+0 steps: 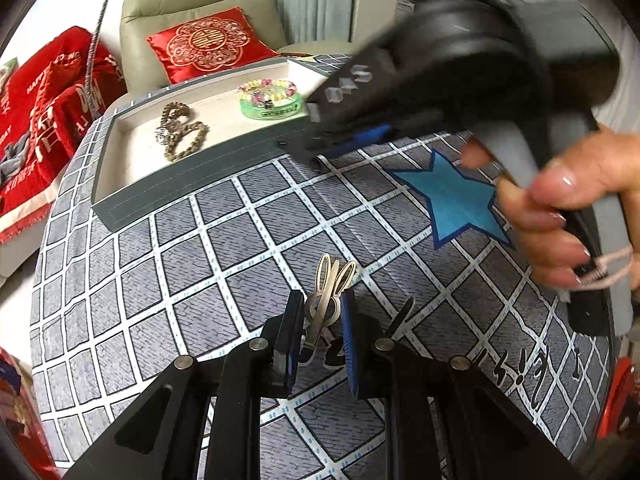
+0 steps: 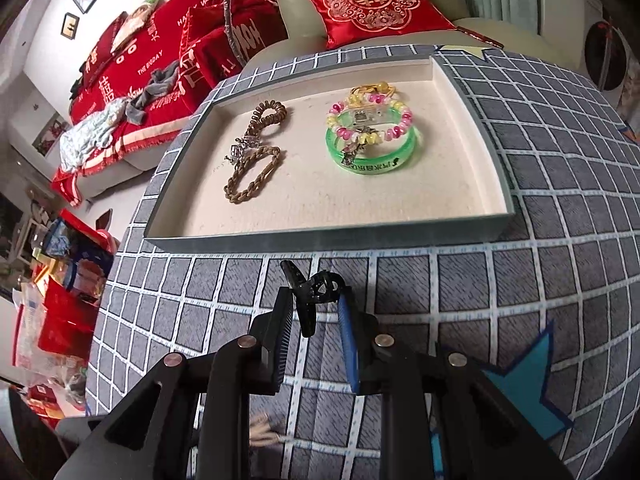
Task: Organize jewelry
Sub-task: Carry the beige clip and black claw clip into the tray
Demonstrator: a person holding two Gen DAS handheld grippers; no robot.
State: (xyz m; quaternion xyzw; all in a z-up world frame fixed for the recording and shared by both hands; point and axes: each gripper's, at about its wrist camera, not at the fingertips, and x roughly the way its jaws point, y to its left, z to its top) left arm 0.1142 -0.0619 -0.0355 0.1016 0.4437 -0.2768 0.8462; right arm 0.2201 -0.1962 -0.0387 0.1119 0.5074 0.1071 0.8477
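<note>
The left gripper point(image 1: 322, 312) is clenched on a silver metal hair clip point(image 1: 326, 296) shaped like rabbit ears; its long axis runs away from the camera, ears pointing toward the far edge of the table point(image 1: 224, 240). The right gripper point(image 2: 314, 308) grasps a black plastic claw clip point(image 2: 310, 294), tilted, its prong pointing up and left. Just past it, near the far edge, sits a shallow grey tray point(image 2: 360, 236) with a cream felt floor. Inside lie two brown braided bracelets point(image 2: 252, 172) on the left, and on the right a green translucent bangle point(image 2: 374, 156) under a pink and yellow beaded bracelet point(image 2: 370, 114). The checked grey cloth carries a blue star point(image 2: 524, 376).
</note>
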